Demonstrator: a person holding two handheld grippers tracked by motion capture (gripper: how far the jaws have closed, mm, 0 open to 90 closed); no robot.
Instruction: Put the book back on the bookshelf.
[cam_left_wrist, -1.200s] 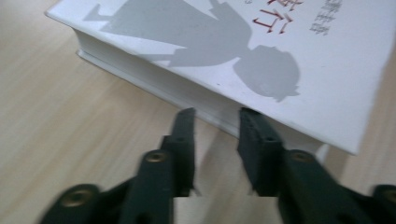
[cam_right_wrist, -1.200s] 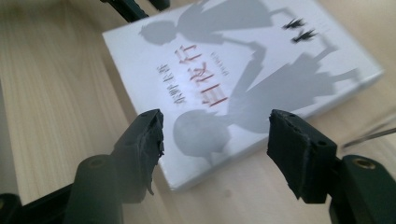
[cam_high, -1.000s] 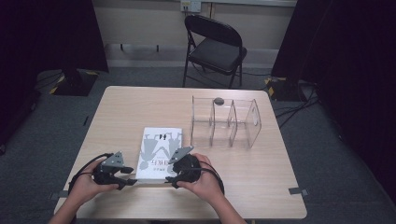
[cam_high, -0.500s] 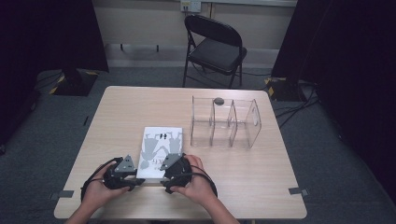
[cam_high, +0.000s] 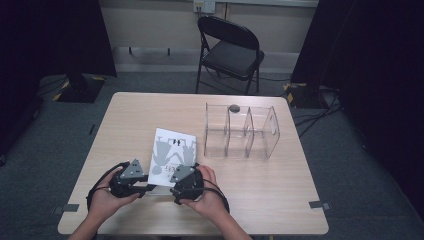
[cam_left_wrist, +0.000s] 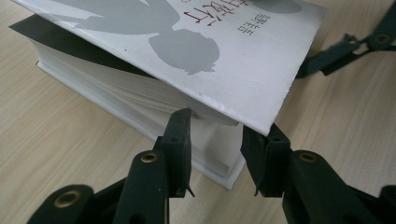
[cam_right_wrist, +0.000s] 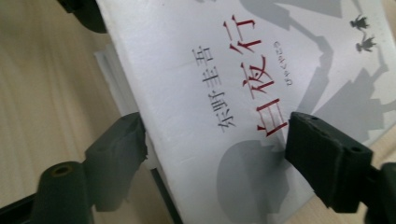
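The book (cam_high: 172, 154) is a thick white paperback with grey silhouette figures and red and grey lettering on its cover. It lies flat on the table's near half, left of centre, tilted slightly clockwise. At its near edge the front cover (cam_left_wrist: 224, 56) is lifted clear of the page block.

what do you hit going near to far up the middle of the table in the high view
right gripper at the table's near edge → white book lying flat → clear divided organizer → small dark round thing on the organizer's far wall → black folding chair on the floor beyond the table
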